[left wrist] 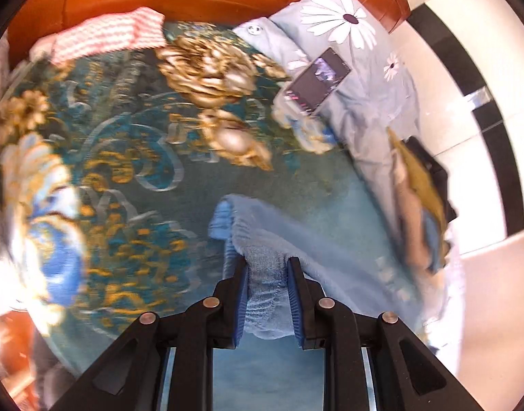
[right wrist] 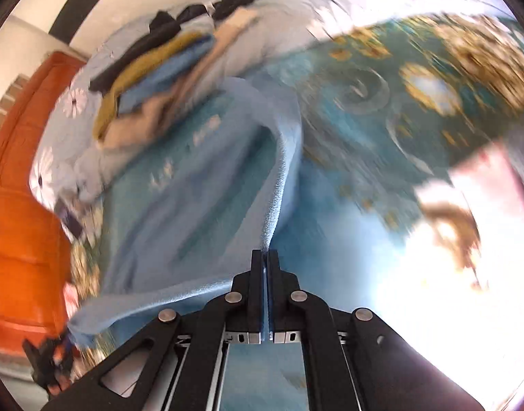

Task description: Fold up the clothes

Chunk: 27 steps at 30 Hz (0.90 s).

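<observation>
My left gripper (left wrist: 267, 260) is clamped on the gathered elastic edge of a pale blue fleecy garment (left wrist: 316, 239), bunched between its blue pads. My right gripper (right wrist: 266, 253) is pinched tight on another edge of that garment (right wrist: 200, 185), which hangs over the teal bedspread with gold flowers (left wrist: 125, 130). A stack of folded clothes (right wrist: 152, 78) sits near the bed's edge, beside a dark phone (left wrist: 316, 82).

garment (left wrist: 296, 239) on blanket (left wrist: 125, 144), clothes pile (left wrist: 419, 191) right, phone (left wrist: 316, 82) behind
</observation>
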{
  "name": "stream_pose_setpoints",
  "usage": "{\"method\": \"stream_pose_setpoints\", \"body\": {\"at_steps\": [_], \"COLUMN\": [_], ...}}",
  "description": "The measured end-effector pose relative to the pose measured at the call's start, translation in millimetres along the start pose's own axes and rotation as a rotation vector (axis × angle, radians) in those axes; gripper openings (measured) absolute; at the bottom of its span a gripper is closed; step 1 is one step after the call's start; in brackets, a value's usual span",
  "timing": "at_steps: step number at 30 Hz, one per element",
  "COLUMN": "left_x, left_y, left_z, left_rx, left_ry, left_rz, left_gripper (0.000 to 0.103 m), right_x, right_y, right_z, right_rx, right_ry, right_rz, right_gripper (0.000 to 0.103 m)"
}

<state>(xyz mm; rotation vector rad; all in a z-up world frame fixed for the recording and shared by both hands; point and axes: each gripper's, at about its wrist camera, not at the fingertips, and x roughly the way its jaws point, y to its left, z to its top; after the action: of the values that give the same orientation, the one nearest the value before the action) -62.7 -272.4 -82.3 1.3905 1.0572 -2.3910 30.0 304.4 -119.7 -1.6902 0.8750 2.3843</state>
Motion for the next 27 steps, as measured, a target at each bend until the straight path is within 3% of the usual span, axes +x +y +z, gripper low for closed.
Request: {"method": "stream_pose_setpoints", "body": {"at_steps": [4,7,14,19,22,23,24,27], "left_x": [12.5,17.0,22.0,24.3,29.4,31.0,32.7,34.4], "left_y": [30.3,48.4,60.0,52.0,57.1,59.5,61.7,64.6], "left_z": [-30.6,-45.6,-52.5,-50.8,-51.6,-52.6,-53.3,-54.0], "left_rx": [0.034,0.025,-0.016,0.010,-0.011,-0.022,-0.034,-0.053], "left_ry": [0.064,0.083,0.072,0.070,0.087,0.094,0.103,0.119], "left_rz": [0.108,0.147,0.176,0.181,0.173,0.170,0.166,0.159], "left_gripper": [0.023,0.023,0.023,0.023,0.023,0.023,0.023,0.023], "right_x": [20.7,30.6,28.7,28.3,24.5,24.5,25.5,25.6], "right_y": [-38.8,-56.3,-19.1,-36.2,-53.1,-58.8,-64.6,-75.9], "right_z": [-55.9,-66.9,-12.8,-2.4,-18.0,-23.9,-29.3,-37.1], "right_rx": [0.067,0.143,0.041,0.087,0.148,0.167,0.201,0.290], "right_ry": [0.146,0.171,0.075,0.061,0.062,0.061,0.058,0.018], "right_rz": [-0.047,-0.044,0.030,-0.045,-0.075,-0.080,-0.074,-0.021], "right_gripper": [0.000,0.000,0.000,0.000,0.012,0.027,0.034,0.035]}}
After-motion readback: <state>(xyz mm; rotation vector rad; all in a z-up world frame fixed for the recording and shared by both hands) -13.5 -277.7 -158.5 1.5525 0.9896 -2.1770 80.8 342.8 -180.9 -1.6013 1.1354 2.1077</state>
